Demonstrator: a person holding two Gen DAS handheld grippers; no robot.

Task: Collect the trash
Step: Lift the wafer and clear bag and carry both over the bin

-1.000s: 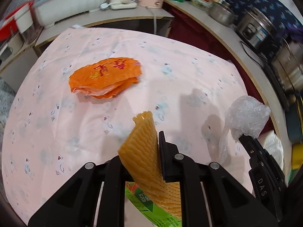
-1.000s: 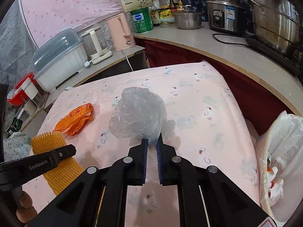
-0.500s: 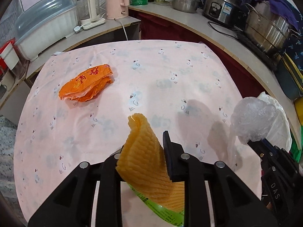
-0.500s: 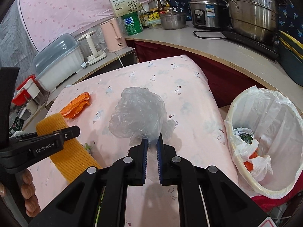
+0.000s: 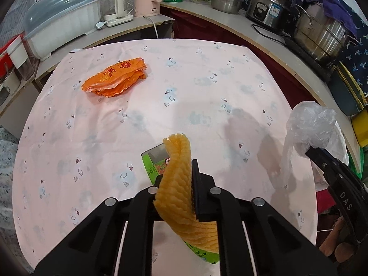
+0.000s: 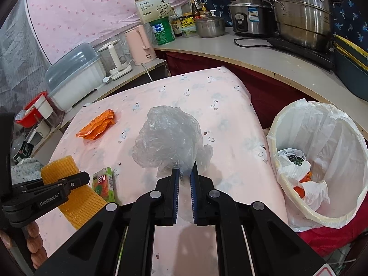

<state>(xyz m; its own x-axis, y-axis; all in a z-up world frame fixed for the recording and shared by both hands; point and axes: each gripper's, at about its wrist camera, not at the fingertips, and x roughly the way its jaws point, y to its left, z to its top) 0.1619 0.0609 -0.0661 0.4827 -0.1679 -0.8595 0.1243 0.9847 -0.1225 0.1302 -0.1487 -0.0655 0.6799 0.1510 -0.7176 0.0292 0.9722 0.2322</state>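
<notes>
My left gripper (image 5: 181,172) is shut on a yellow foam fruit net (image 5: 181,184), held above the pink tablecloth (image 5: 184,92); the net also shows in the right wrist view (image 6: 69,195). My right gripper (image 6: 184,172) is shut on a crumpled clear plastic bag (image 6: 168,142), which also shows in the left wrist view (image 5: 310,124). An orange wrapper (image 5: 115,77) lies on the cloth at the far left. A green carton (image 6: 103,184) lies flat under the left gripper. A white-lined trash bin (image 6: 322,161) stands right of the table with trash inside.
Counters wrap the back and right with a pink kettle (image 6: 140,46), a white dish box (image 6: 73,78), a rice cooker (image 6: 250,18) and steel pots (image 6: 306,11). A red container (image 6: 32,112) sits at far left.
Both grippers have pulled back and swung right with their loads. The trash bin has come fully into the right wrist view, and the green carton now shows beneath the net.
</notes>
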